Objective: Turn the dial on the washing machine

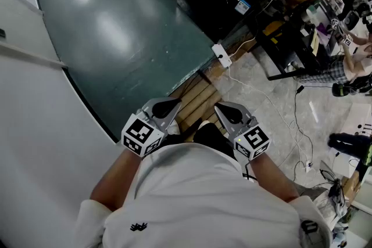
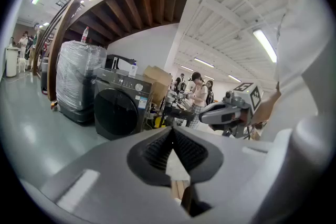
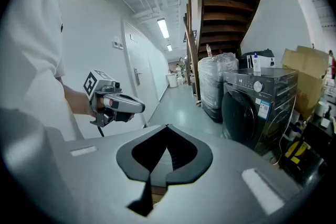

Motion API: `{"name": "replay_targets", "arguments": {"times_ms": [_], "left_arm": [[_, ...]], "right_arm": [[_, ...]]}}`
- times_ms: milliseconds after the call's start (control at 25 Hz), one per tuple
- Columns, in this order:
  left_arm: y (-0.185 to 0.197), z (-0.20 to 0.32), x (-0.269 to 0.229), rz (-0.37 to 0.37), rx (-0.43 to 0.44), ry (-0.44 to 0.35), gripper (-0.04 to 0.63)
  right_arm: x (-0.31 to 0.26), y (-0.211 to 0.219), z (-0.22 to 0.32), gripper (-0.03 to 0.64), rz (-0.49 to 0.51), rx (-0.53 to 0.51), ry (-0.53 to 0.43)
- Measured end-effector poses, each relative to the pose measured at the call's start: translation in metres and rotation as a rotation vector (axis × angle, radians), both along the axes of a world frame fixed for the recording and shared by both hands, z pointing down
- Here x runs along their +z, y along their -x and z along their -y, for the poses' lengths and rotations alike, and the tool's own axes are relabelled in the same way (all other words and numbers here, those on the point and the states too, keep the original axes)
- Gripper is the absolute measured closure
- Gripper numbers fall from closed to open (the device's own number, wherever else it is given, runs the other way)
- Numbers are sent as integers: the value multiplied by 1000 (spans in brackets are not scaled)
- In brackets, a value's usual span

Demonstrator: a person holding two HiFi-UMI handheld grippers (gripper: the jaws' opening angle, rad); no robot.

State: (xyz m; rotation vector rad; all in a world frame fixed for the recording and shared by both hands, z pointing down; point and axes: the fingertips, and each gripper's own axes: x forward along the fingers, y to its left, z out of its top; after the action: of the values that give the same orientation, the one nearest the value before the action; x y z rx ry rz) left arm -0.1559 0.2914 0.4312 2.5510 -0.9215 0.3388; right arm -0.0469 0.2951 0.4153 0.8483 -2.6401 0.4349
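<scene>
Both closed and empty, left gripper and right gripper are hovering before the person while the washing machine is standing well apart across the floor; approaching squarely, then opening around its dial, looks wisest.

A plastic-wrapped bundle stands beneath a wooden staircase, and a white power strip lies on the floor.
</scene>
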Motion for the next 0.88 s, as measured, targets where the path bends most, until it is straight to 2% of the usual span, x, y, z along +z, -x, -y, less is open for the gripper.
{"name": "replay_targets", "arguments": {"times_ms": [280,560,880], "left_arm": [[-8,36,0,-3,-11,8,540],[-37,92,-15,6,-33,2,540],[-87,175,-21,56,-32,-9,537]], "right_arm": [[-1,-11,37,617,0,22,13],[-7,-28,96,617,34,-27,6],[-19,-87,175,613,64,-5,-41]]}}
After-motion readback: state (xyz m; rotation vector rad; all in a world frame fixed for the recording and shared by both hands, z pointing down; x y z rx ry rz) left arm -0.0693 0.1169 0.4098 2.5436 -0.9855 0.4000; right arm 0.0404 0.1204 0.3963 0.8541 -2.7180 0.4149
